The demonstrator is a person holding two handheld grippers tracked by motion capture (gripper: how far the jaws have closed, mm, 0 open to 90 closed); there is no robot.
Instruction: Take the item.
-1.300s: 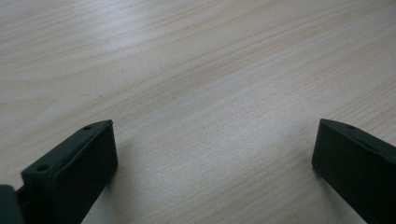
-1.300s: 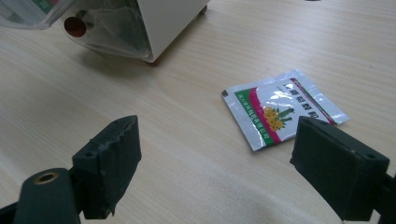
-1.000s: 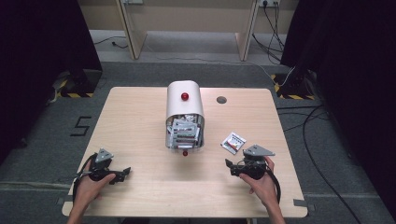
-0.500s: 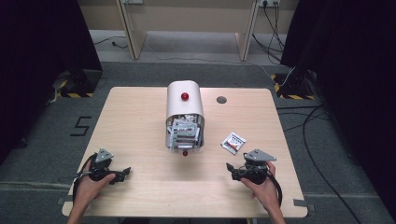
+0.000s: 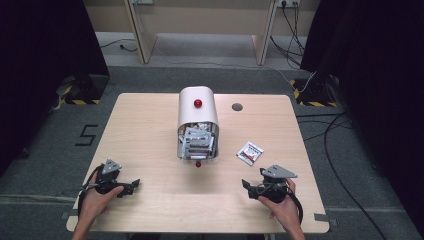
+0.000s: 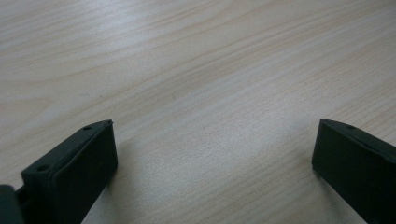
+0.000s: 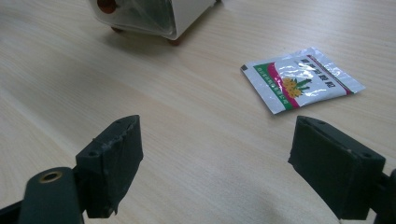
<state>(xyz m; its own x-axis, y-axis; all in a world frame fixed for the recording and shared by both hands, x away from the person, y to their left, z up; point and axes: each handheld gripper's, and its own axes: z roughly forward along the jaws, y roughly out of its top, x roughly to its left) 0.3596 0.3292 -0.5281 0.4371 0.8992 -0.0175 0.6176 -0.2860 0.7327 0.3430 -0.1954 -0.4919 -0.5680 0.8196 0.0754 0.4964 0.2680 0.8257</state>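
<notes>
Both tongs rest low at the near edge of the surface (image 5: 150,125), each held in a hand. The left tongs (image 5: 131,186) stand with jaws wide apart and nothing between them; the left gripper view confirms bare wood grain ahead of them. The right tongs (image 5: 248,186) are likewise spread wide and hold nothing.

The sachet (image 7: 301,78), a white foil packet with green and pink print, lies flat just ahead of the right tongs and slightly toward their right jaw, apart from both jaws. The white dispenser box (image 5: 198,124), lying with its open end toward the person and stocked with similar packets, sits ahead of the right tongs and off to their left, well apart from the left tongs. A red knob (image 5: 198,103) shows on its top.

Risks, as judged from this position:
- The sachet is thin and lies flat. Jaws closing from above may slide over the foil or push it across the surface rather than lift it.
- An approach from the right tongs' present heading would pass left of the packet; uncorrected, one jaw could land on it and pin it.
- A shallow edge grip could let the slick foil slip free in transit.
- A careless reach toward the box could nudge it.
</notes>
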